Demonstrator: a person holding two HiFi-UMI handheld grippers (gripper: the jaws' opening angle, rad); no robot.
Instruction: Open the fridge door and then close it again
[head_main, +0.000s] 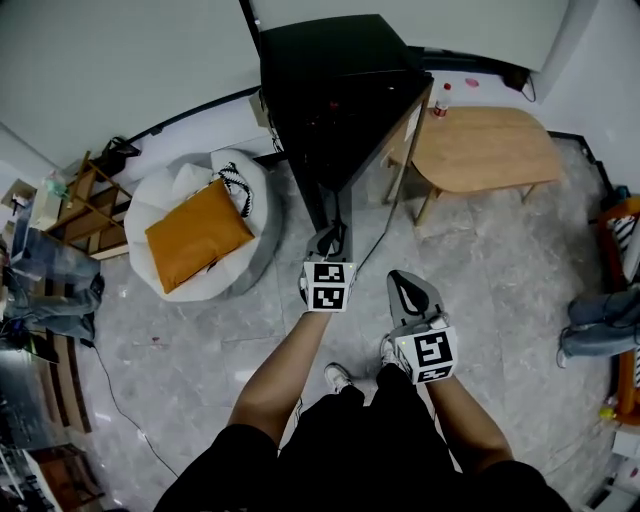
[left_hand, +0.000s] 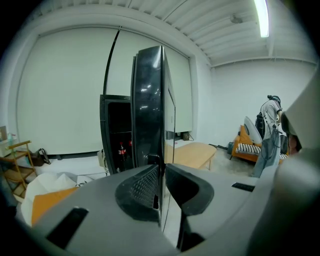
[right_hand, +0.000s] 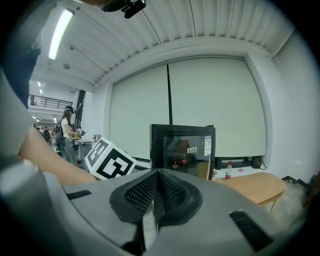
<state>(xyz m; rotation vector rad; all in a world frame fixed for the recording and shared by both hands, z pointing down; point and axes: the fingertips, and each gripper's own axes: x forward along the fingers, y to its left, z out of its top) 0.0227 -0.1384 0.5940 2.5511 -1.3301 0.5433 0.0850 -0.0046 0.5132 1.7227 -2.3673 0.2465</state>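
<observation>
The black fridge (head_main: 330, 90) stands ahead by the wall, and its glass door (head_main: 385, 170) is swung out toward me. My left gripper (head_main: 328, 240) is at the door's free edge. In the left gripper view the door (left_hand: 148, 100) is seen edge-on and runs down between the two pads, with the left gripper (left_hand: 162, 185) shut on that edge. Red-capped bottles show inside the fridge (left_hand: 120, 150). My right gripper (head_main: 408, 290) hangs lower right, away from the door. In its own view the right gripper (right_hand: 158, 192) is shut and empty, facing the fridge (right_hand: 182, 147).
A low wooden table (head_main: 485, 150) with a bottle (head_main: 441, 100) stands right of the fridge. A white beanbag with an orange cushion (head_main: 195, 235) lies to the left, beside a wooden rack (head_main: 85, 200). An orange chair (head_main: 622, 230) is at the right edge.
</observation>
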